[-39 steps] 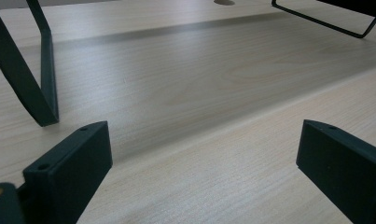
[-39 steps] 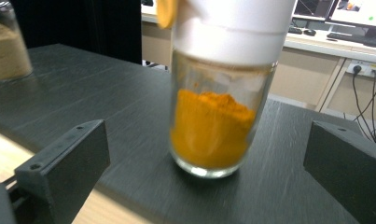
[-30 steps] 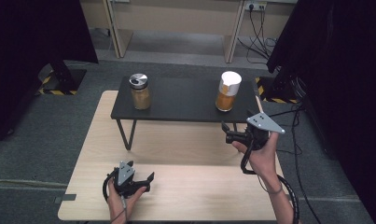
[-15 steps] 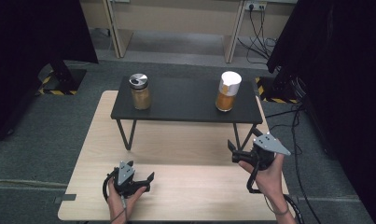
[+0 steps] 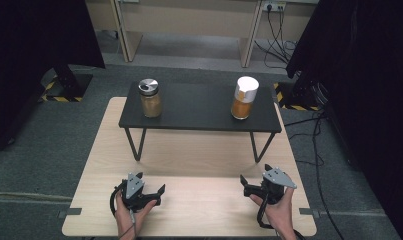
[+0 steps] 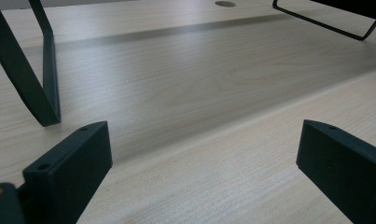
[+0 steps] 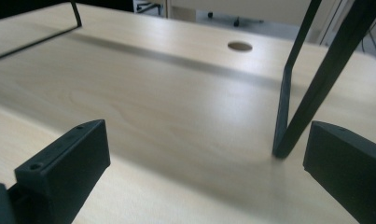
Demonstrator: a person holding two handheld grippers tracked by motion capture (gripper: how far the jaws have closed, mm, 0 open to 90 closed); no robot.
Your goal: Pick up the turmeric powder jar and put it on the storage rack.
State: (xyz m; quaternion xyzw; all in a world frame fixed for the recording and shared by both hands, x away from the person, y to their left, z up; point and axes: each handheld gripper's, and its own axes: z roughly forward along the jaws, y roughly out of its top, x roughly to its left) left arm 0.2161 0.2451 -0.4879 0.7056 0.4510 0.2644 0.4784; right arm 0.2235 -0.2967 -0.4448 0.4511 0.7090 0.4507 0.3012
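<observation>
Light wooden worktop (image 5: 199, 210) seen from above, with a low black shelf (image 5: 199, 107) on thin metal legs standing on its far half; left gripper (image 5: 156, 195) resting low on the worktop at the near left, held in the person's left hand (image 5: 131, 212), its fingers (image 6: 69, 168) spread wide apart with nothing between them; right gripper (image 5: 246, 186) at the near right, held in the right hand (image 5: 279, 210), likewise set low over the wood, fingers (image 7: 64, 168) wide open and empty; both grippers well apart from each other and from the shelf top. On the shelf, two jars: a glass jar with a silver lid (image 5: 150, 97) upright at the left end, holding brownish contents; a jar with a white lid (image 5: 244, 97) upright at the right end, contents orange; the jars well apart. Left gripper view: a shelf leg (image 6: 36, 79) standing just beyond the left finger. Right gripper view: another shelf leg (image 7: 307, 79) rising near the right finger, and a round cable hole (image 7: 240, 46) in the worktop farther off.
</observation>
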